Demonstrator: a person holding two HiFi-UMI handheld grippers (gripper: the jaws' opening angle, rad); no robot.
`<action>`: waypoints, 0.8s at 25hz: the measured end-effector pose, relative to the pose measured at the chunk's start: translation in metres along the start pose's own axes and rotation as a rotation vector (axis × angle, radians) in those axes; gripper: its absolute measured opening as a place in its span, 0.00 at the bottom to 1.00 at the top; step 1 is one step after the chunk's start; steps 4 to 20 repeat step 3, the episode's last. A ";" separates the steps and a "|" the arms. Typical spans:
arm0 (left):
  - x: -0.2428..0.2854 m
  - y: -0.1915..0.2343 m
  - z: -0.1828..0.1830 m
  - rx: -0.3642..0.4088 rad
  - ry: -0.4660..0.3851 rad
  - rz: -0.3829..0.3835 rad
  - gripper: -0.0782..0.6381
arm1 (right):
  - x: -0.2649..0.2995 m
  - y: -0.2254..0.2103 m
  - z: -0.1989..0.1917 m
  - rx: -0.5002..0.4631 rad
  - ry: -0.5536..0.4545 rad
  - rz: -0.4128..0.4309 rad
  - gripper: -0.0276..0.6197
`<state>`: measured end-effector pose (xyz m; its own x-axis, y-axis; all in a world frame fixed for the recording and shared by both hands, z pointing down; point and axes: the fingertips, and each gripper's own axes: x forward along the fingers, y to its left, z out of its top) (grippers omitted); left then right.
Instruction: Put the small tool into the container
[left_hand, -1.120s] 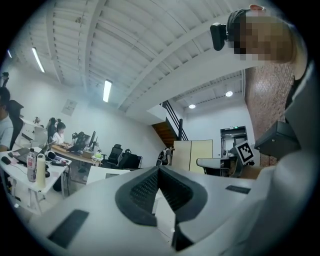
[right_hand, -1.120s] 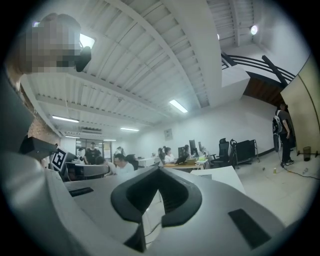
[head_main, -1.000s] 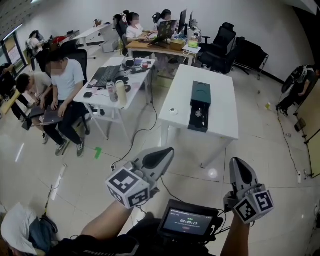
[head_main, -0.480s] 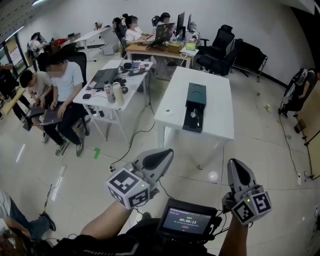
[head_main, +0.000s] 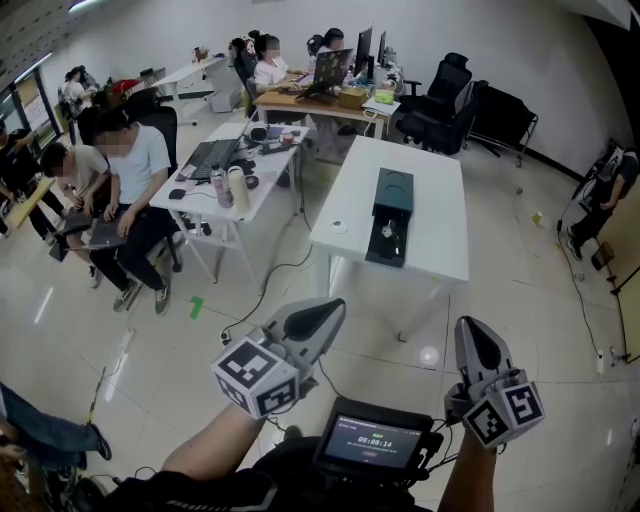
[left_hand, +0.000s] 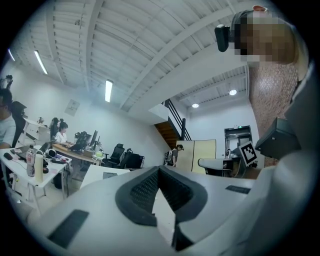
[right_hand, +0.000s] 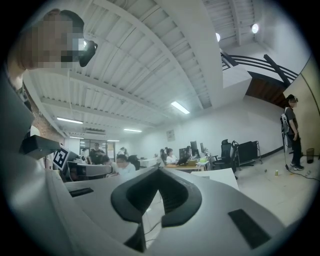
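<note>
A dark green container (head_main: 392, 190) lies on a white table (head_main: 440, 240) far ahead across the floor in the head view. Its near dark part holds a small shiny item (head_main: 387, 231), too small to make out. A small white round thing (head_main: 339, 226) sits on the table to its left. My left gripper (head_main: 335, 305) and right gripper (head_main: 468, 325) are held low and near me, well short of the table. Both are shut with nothing between the jaws. The left gripper (left_hand: 159, 169) and right gripper (right_hand: 159, 170) point up across the room.
Left of the table stands a desk (head_main: 200, 185) with a laptop and bottles, and people sit beside it. More desks and black office chairs (head_main: 440, 95) line the back. A cable (head_main: 262, 290) runs over the floor. A small screen (head_main: 377, 440) hangs at my waist.
The view has shifted slightly, so the table sits a little higher and to the left. A person at the bottom left has moved out of view. Both grippers have hardly moved.
</note>
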<state>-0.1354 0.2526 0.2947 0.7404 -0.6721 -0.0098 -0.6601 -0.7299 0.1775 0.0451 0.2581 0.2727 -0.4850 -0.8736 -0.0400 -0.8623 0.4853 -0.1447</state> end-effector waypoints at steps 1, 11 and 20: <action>0.000 -0.001 0.001 0.000 0.000 0.002 0.12 | -0.001 0.000 0.001 0.001 0.000 0.002 0.04; 0.001 -0.003 0.001 -0.001 0.001 0.006 0.12 | -0.003 -0.001 0.002 0.003 0.001 0.006 0.04; 0.001 -0.003 0.001 -0.001 0.001 0.006 0.12 | -0.003 -0.001 0.002 0.003 0.001 0.006 0.04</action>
